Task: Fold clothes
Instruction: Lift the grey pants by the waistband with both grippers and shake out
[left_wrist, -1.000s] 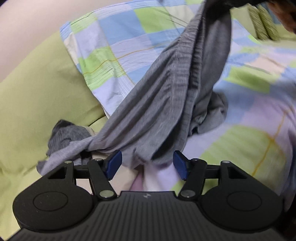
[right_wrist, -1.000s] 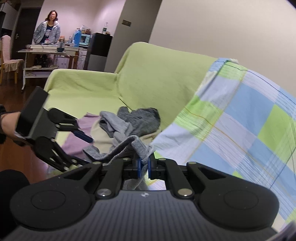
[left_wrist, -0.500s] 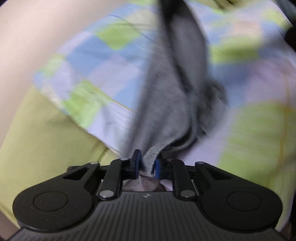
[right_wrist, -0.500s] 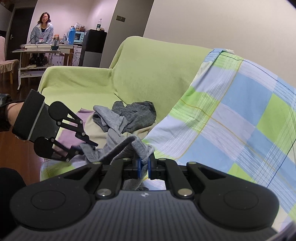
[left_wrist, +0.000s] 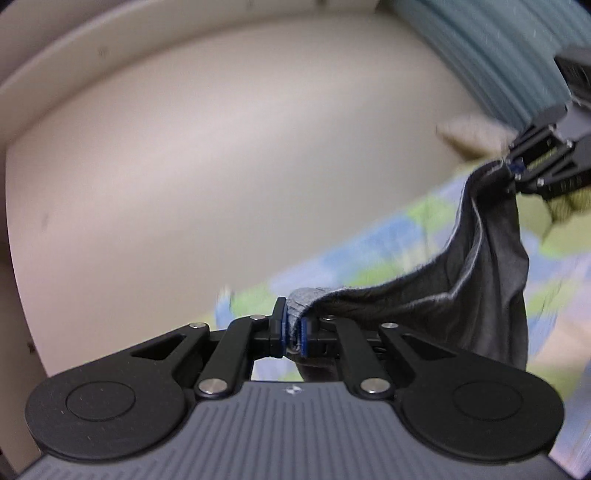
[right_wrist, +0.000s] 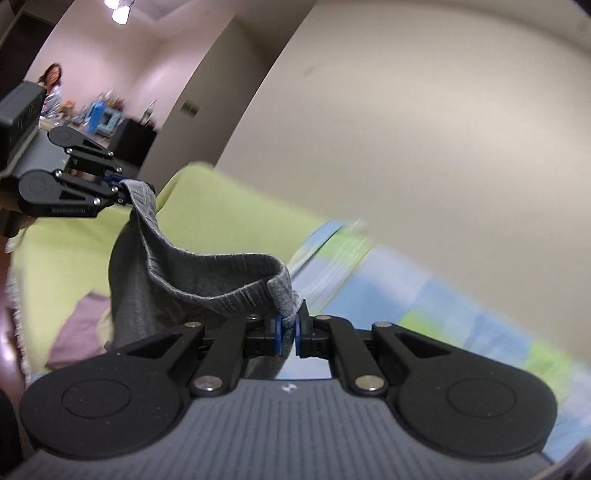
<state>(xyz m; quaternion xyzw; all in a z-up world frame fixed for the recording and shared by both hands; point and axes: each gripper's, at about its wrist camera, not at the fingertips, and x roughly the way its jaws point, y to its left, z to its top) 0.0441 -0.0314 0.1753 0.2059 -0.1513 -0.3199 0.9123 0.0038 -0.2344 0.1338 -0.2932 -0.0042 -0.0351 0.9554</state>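
A grey knit garment (left_wrist: 476, 273) hangs in the air between my two grippers, sagging in the middle. My left gripper (left_wrist: 292, 330) is shut on one corner of its edge. My right gripper (right_wrist: 288, 330) is shut on the other corner. In the right wrist view the garment (right_wrist: 173, 273) droops down to the left and the left gripper (right_wrist: 116, 184) holds its far end at the upper left. In the left wrist view the right gripper (left_wrist: 515, 168) holds the far end at the upper right.
A green-covered sofa (right_wrist: 229, 221) lies below, with a blue, green and white checked blanket (right_wrist: 424, 295) on the right and purple cloth (right_wrist: 79, 328) at its left. A beige wall (left_wrist: 221, 147) fills the background. A person (right_wrist: 51, 85) stands far off.
My left gripper has closed on the garment's edge. Both grippers have lifted the garment off the sofa and moved apart, so it now hangs stretched between them.
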